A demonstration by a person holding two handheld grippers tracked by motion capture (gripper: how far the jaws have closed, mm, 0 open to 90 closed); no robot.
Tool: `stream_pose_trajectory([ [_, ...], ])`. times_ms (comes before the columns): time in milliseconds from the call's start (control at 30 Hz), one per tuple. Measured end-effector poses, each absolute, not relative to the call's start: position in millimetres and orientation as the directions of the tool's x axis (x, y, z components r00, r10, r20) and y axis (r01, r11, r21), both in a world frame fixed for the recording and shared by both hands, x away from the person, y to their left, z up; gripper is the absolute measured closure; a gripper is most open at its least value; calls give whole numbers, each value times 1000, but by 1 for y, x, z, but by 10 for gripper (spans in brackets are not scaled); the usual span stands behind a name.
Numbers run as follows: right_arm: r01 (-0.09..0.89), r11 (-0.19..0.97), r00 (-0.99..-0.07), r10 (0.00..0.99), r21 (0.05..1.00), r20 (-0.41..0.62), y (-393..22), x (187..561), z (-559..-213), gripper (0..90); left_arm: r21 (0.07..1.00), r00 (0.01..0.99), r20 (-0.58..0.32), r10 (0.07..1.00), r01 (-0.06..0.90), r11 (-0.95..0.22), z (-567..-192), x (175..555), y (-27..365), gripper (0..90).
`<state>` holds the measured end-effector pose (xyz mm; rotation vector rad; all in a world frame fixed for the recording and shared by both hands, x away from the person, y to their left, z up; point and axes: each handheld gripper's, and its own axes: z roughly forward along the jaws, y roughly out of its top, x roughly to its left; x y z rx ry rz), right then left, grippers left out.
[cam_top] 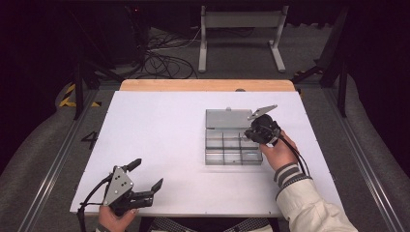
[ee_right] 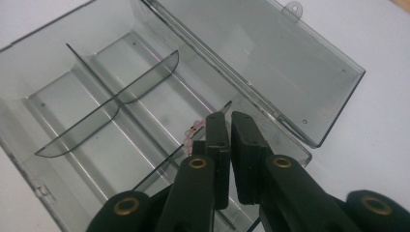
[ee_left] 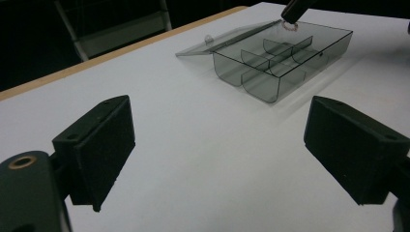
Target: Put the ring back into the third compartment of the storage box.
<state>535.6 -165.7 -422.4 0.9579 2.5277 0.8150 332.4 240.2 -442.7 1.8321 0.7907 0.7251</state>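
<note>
A clear grey compartment box [cam_top: 233,163] lies on the white table, its lid [cam_top: 226,119] folded flat open behind it. My right gripper [cam_top: 251,137] points down over the box's right end near the hinge. In the right gripper view its jaws [ee_right: 227,118] are shut on a short string of pink beads [ee_right: 190,137], which pokes out beside the left jaw above a compartment [ee_right: 159,111]. In the left gripper view the box [ee_left: 263,89] lies far off, with the beads [ee_left: 290,26] hanging under the right gripper's tip. My left gripper [cam_top: 148,174] rests open near the front left edge, with nothing between its fingers [ee_left: 101,145].
The white tabletop [cam_top: 159,130] has bare room between the two grippers. A wooden strip [cam_top: 203,85] runs along its far edge. Behind the table stand a metal frame [cam_top: 241,34] and loose cables [cam_top: 164,63] on the floor.
</note>
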Motion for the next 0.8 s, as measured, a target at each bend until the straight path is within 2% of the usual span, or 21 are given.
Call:
stream_pose_trajectory([
  [800, 556, 643, -709, 697, 527, -103, -164, 549, -439, 870, 928, 612, 133, 779, 198, -315, -443, 332, 240, 115],
])
